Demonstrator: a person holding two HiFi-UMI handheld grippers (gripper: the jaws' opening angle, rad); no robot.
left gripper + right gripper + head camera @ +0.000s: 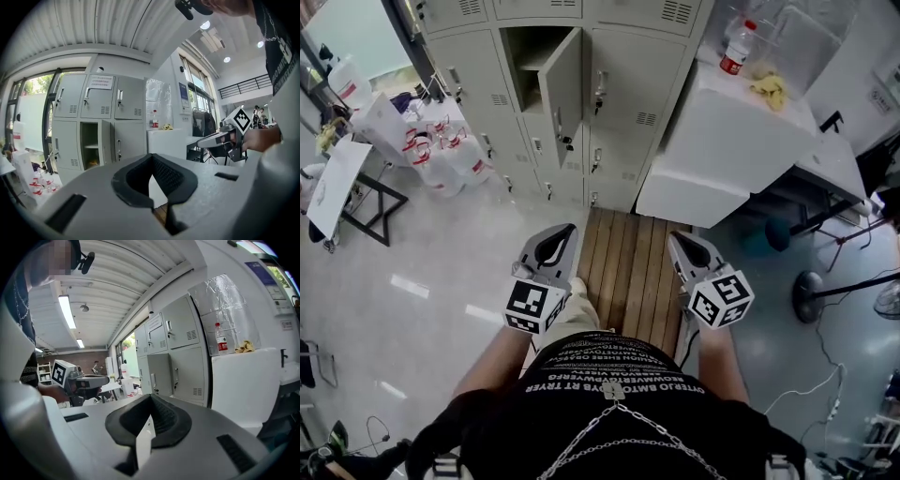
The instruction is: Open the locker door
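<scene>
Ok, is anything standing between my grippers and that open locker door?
Nothing visible does. Between the left gripper, the right gripper and the locker door lie only a flat wooden board and bare floor; the white cabinet stands off right.

left gripper [563, 232] + right gripper [679, 238]: 2 | open locker door [563, 94]: 1 | bottle [737, 47]: 1 | yellow cloth [769, 89]: 1
</scene>
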